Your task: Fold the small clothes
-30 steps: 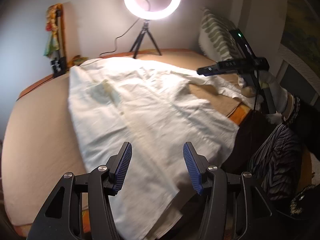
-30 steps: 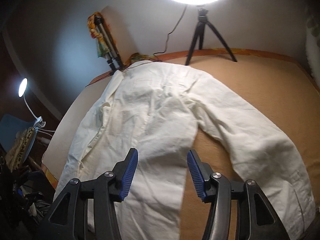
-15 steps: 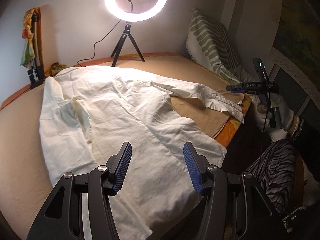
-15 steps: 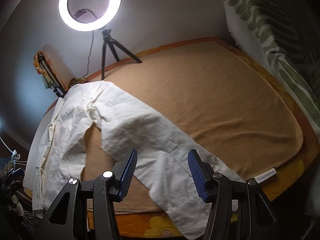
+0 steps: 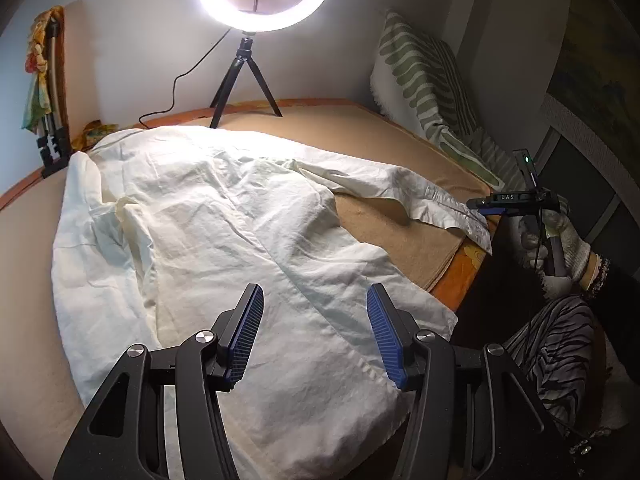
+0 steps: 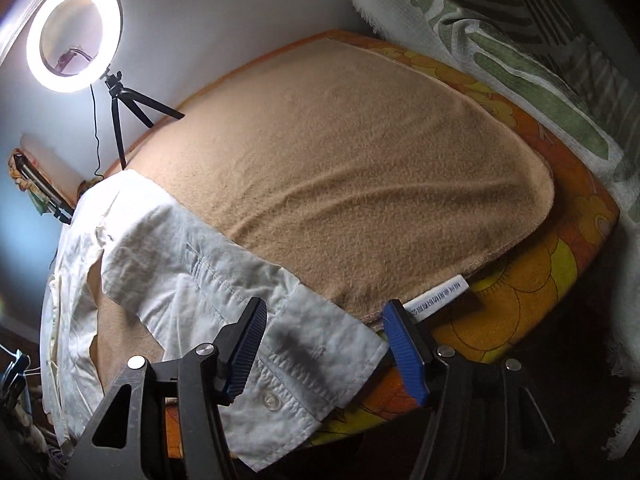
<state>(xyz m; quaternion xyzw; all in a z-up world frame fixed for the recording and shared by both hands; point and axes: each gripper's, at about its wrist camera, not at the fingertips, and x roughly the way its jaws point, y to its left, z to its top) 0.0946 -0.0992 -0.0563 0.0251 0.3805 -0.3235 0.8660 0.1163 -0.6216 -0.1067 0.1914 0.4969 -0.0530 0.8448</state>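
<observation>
While cuff [image 6: 304, 364] overhangs bed edge [image 6: 520, 312], right hand-held gripper [image 6: 324, 344] straddles it (jaws apart).

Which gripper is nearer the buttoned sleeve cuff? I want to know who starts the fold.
Right. The right gripper hangs open directly over the cuff at the bed's edge; the left gripper hovers over the shirt's hem, well away.

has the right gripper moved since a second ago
Yes. The right gripper swung rightward and closed in: the white ring light on its black tripod slid from top centre to far left, and the cuff of the white cotton shirt sleeve now sits between its open jaws.
</observation>
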